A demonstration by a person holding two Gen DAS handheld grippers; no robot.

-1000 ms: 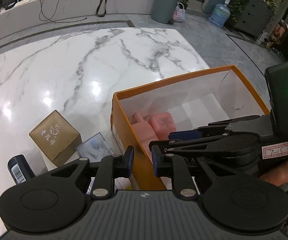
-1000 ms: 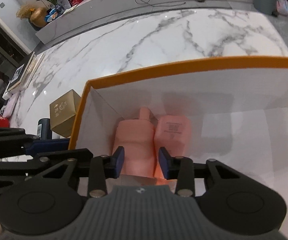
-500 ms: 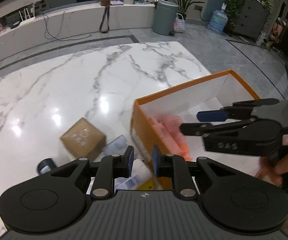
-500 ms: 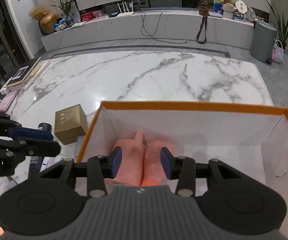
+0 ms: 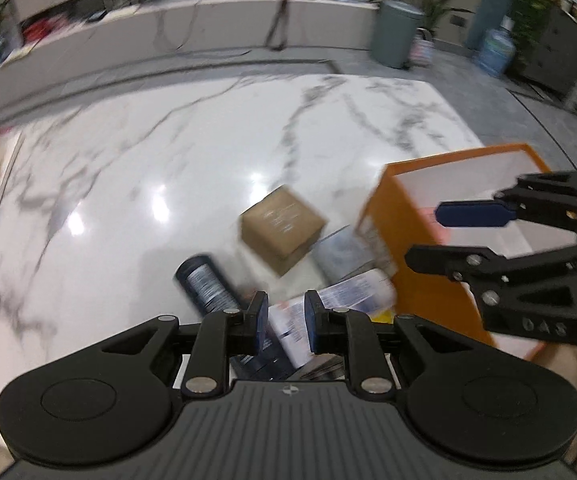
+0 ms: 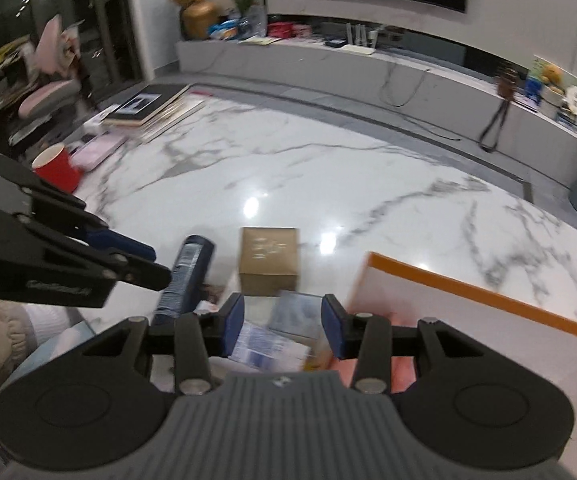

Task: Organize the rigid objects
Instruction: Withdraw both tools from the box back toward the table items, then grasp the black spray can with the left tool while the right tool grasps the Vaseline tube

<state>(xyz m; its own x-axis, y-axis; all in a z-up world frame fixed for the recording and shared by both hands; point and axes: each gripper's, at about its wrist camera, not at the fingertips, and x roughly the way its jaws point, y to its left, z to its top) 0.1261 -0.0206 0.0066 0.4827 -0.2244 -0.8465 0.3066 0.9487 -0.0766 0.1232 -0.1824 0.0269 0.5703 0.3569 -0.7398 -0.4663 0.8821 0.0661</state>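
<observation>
Now, going from the left, a dark cylindrical bottle point(image 6: 186, 276) is lying on the marble table point(image 6: 328, 168), with a gold box point(image 6: 269, 261) just beside it and some blurred printed packets point(image 5: 344, 296), perhaps pouches, nearer the camera. Both the left tongs point(image 5: 281, 322) and the right tongs point(image 6: 283, 326) are being held apart and empty over this pile. At the right, pink items are being kept in the orange box point(image 5: 420, 280). A next pick is being lined up; one packet needs straddling and clamping.
</observation>
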